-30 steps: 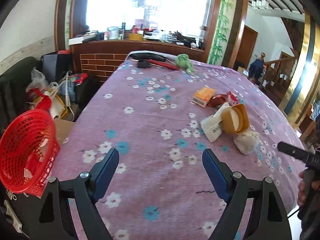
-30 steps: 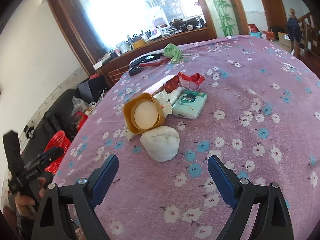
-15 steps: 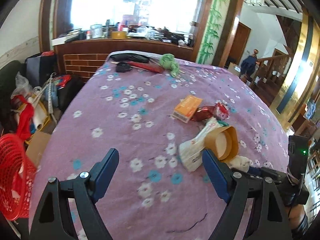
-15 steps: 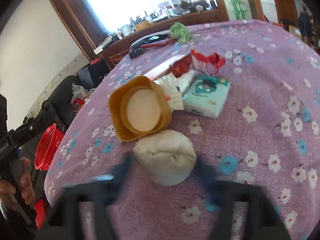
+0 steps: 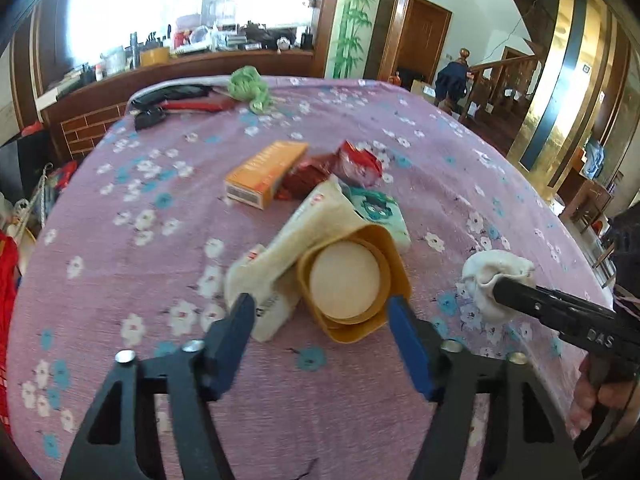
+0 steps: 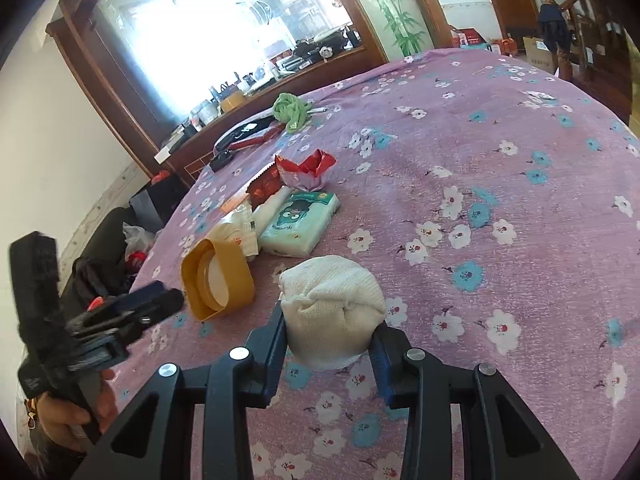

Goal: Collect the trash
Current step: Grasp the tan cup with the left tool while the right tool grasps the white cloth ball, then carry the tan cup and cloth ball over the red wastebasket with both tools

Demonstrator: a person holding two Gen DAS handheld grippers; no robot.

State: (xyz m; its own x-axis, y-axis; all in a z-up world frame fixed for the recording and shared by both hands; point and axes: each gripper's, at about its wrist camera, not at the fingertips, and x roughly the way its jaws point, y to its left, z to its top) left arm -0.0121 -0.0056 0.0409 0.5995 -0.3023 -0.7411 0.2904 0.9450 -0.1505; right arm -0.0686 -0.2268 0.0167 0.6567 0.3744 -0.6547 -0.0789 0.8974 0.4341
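Note:
A yellow square cup point(image 5: 352, 280) with a pale lid lies on its side on the purple flowered tablecloth point(image 5: 160, 240), resting against a cream wrapper point(image 5: 312, 220). My left gripper point(image 5: 320, 312) is right at the cup and its jaws are closing. The cup's near end sits between the fingertips, and the left pad is still apart from it. A white wad of cloth point(image 6: 332, 300) sits between the blue pads of my right gripper point(image 6: 328, 332), whose jaws are closing and pressing it from both sides. The left wrist view shows the same wad point(image 5: 492, 276) at the right.
Behind the cup lie an orange box point(image 5: 264, 176), red wrappers point(image 5: 352, 160) and a green tissue pack point(image 6: 298, 220). A green cloth point(image 5: 248, 88) and dark tools point(image 5: 176, 100) sit at the table's far end. A red basket point(image 5: 6, 280) shows at the left edge.
My left gripper swung right from the red basket side to the yellow cup and narrowed. My right gripper moved up to the white wad and closed on it.

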